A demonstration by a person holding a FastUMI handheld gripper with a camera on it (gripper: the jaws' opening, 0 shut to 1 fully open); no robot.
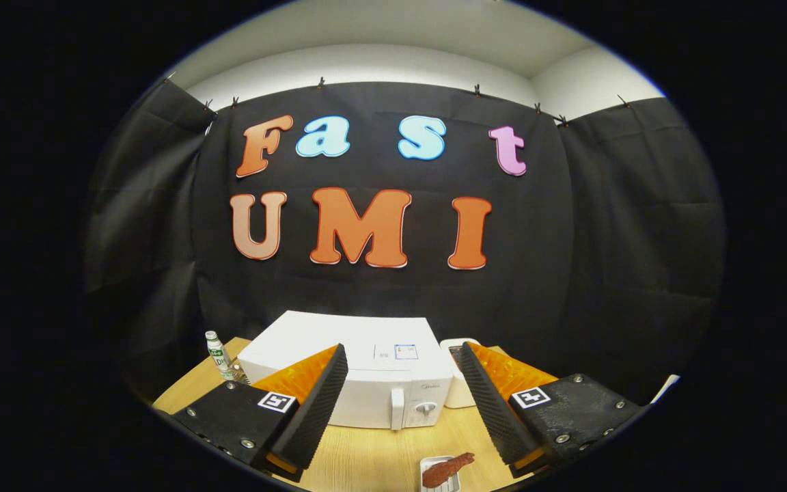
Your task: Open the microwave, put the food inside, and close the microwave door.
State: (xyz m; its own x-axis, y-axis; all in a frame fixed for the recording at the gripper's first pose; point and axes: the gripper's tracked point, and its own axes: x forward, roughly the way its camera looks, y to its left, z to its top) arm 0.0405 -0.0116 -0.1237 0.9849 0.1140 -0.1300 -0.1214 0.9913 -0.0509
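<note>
Wide-spread gripper frames food lying slantwise before the closed microwave.

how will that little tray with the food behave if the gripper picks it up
The tray looks small and shallow, so probably light and easy to tilt. The reddish food lies loose and overhangs the rim, so it may slide off. The gripper is open, its fingers apart, the tray on the table between them.

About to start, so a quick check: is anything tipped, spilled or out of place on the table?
Nothing stands out. The microwave sits shut and square, the bottle beside it stands upright, the food lies in its tray, and the gripper is open.
</note>
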